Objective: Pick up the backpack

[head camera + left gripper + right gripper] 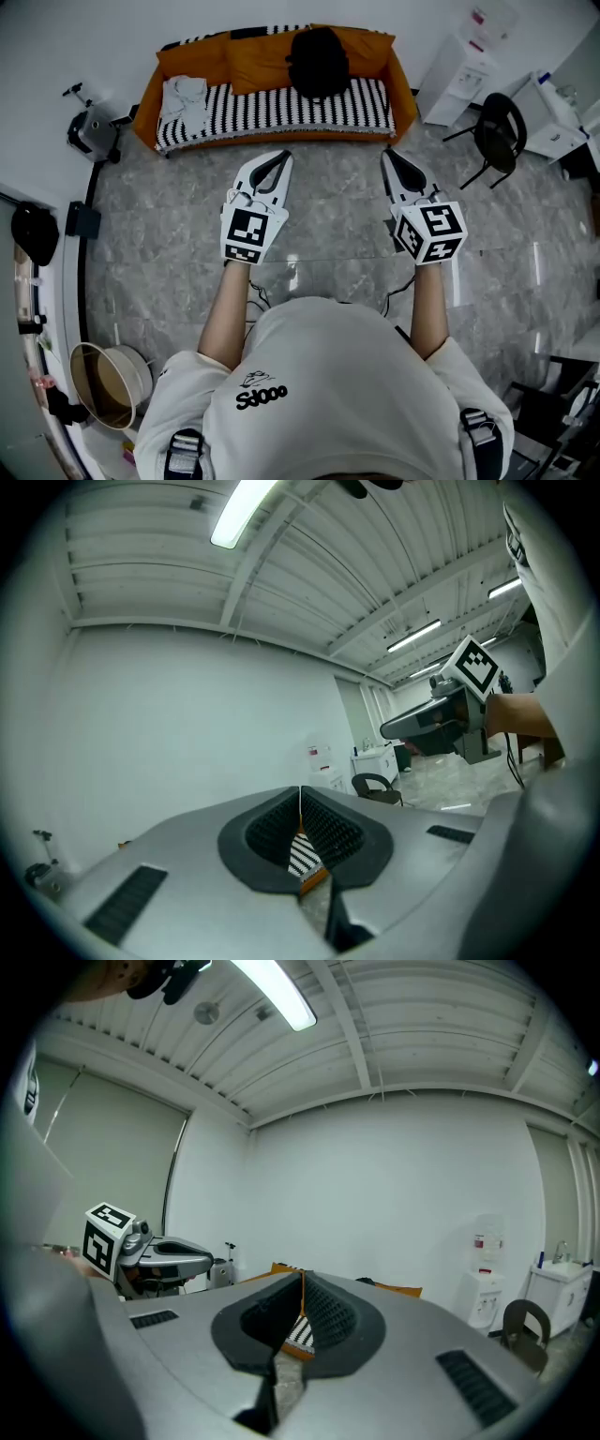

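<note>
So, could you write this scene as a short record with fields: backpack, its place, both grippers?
target: black fabric backpack
place: on the orange sofa with a black-and-white striped seat, against its back cushions
left gripper: shut, empty, over the grey floor, short of the sofa
right gripper: shut, empty, also short of the sofa
also on sofa: crumpled white cloth, apart from the backpack

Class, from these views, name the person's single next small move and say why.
Probably walk toward the sofa: the backpack sits on it, well beyond the left gripper and right gripper, which are both shut, empty and held over the floor.
</note>
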The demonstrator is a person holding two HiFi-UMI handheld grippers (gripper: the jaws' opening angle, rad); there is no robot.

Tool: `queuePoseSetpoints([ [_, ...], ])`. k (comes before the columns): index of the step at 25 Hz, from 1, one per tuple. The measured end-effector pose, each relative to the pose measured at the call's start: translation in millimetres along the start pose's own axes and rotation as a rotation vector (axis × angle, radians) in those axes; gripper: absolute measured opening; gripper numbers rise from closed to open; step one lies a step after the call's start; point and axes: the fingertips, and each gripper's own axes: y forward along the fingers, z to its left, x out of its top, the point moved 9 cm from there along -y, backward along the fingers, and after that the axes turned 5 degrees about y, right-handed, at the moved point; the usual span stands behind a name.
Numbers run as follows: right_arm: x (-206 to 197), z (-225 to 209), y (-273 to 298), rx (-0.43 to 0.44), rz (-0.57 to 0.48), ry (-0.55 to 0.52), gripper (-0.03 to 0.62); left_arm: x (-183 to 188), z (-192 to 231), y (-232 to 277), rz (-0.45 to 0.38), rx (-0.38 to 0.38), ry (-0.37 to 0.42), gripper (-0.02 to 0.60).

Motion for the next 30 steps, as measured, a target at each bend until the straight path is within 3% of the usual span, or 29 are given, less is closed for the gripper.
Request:
queuePoseSetpoints([
  [15,5,1,-8,-0.056,0.007,0.042,0.035,-2,-1,-3,0.023,-0.049,-0.023,0.025],
  [24,-16,-38,21,-0.032,-0.012,0.052,0.035,-24,-4,41,0.035,-0.052,-0.016,0.025],
  [30,-11,-88,53,0.014,-0.030,0.004,0.035,-20,0,99,0.012,-0.042,-0.012,0.025],
])
